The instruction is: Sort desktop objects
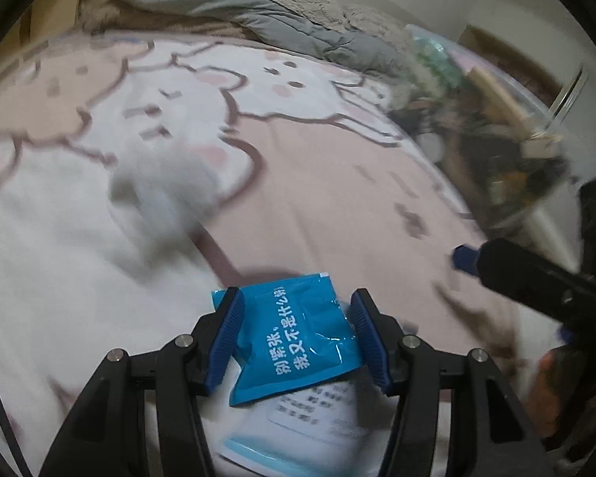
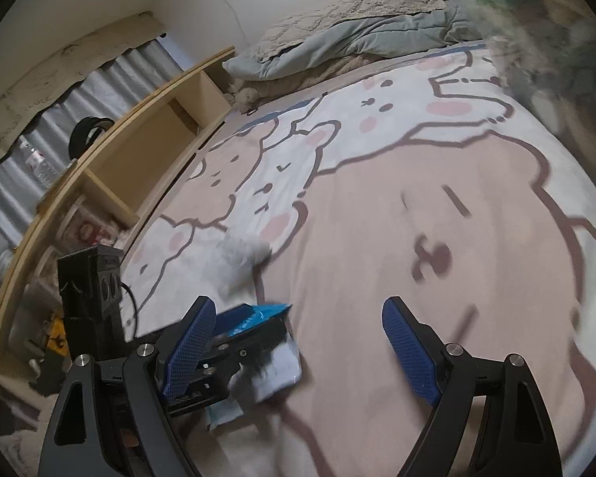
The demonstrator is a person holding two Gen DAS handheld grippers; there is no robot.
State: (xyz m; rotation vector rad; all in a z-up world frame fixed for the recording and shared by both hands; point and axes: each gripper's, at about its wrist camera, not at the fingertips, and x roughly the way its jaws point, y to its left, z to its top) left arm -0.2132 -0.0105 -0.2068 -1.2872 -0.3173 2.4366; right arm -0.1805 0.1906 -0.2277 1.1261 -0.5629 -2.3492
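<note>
A blue sachet (image 1: 298, 334) with white print sits crumpled between the blue pads of my left gripper (image 1: 298, 298), which is shut on it. Under it lies a white packet (image 1: 314, 409) with a light blue edge, resting on the cartoon bedspread (image 1: 337, 183). The right wrist view shows that same gripper (image 2: 250, 342) low at the left with the blue sachet (image 2: 258, 314) over the white packet (image 2: 282, 369). My right gripper (image 2: 300, 306) stands wide open with nothing between its pads. One of its fingers (image 1: 536, 278) reaches in from the right edge of the left wrist view.
A white fluffy lump (image 1: 155, 190) lies on the bedspread ahead. A clear bag of mixed items (image 1: 496, 127) stands at the right. A grey quilt (image 2: 357, 31) is bunched at the far end. A wooden shelf (image 2: 147, 151) runs along the bed's left side.
</note>
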